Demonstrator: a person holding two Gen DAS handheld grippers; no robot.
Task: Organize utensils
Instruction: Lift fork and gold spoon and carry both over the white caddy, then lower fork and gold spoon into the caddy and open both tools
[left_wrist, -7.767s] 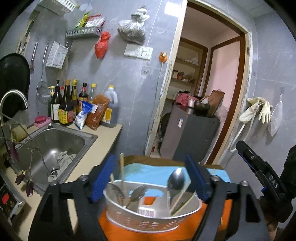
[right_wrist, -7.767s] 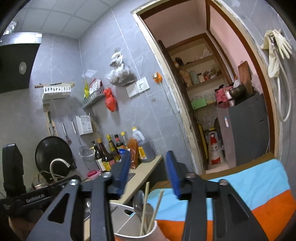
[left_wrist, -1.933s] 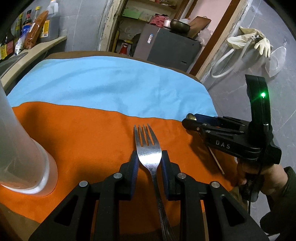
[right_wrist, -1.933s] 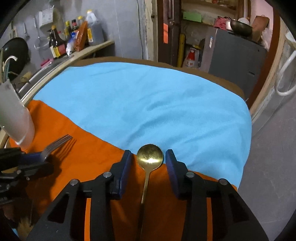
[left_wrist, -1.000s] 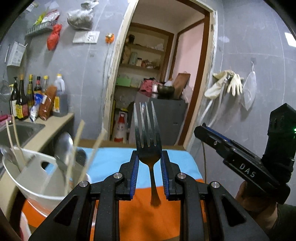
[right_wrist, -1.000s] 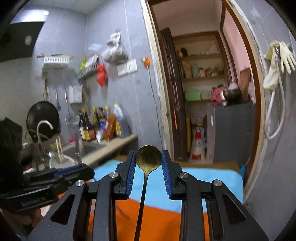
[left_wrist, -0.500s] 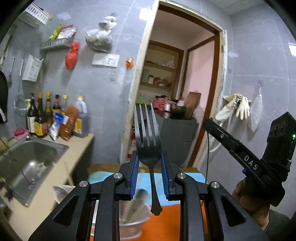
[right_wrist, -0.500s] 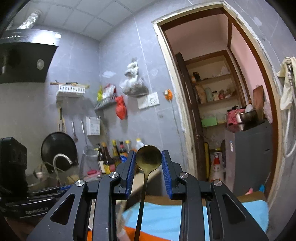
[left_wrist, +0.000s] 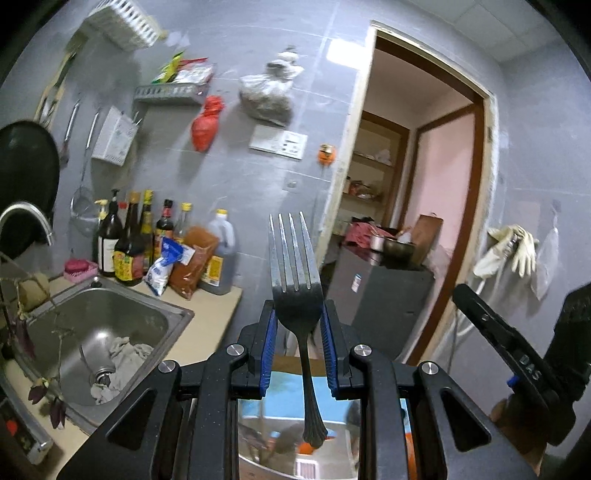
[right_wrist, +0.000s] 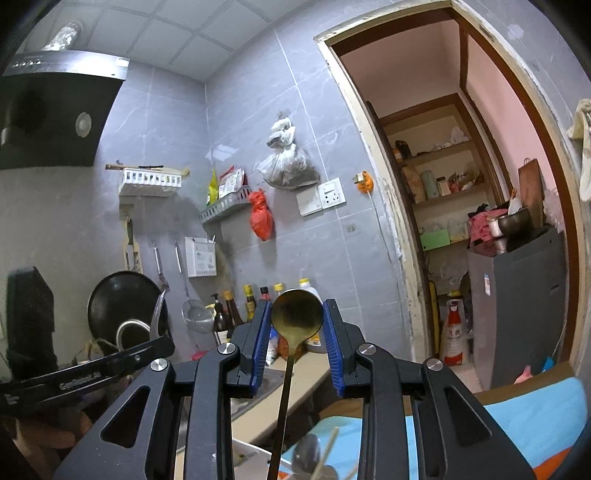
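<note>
Vertically held, the fork (left_wrist: 295, 280) is clamped at its neck by the left gripper (left_wrist: 296, 325), tines up, handle end hanging directly over the metal utensil holder (left_wrist: 258, 443) below. Likewise the right gripper (right_wrist: 295, 332) has its jaws closed on the brass spoon (right_wrist: 296, 317), bowl up, its handle pointing down toward the holder's white rim (right_wrist: 247, 456).

the fork (left_wrist: 295, 291) is dark silver, the spoon (right_wrist: 296, 318) is gold. the gripper pads (left_wrist: 267, 347) are blue on black arms. the cloth (right_wrist: 532, 417) is light blue and orange. the wall tiles (right_wrist: 170, 118) are grey.
</note>
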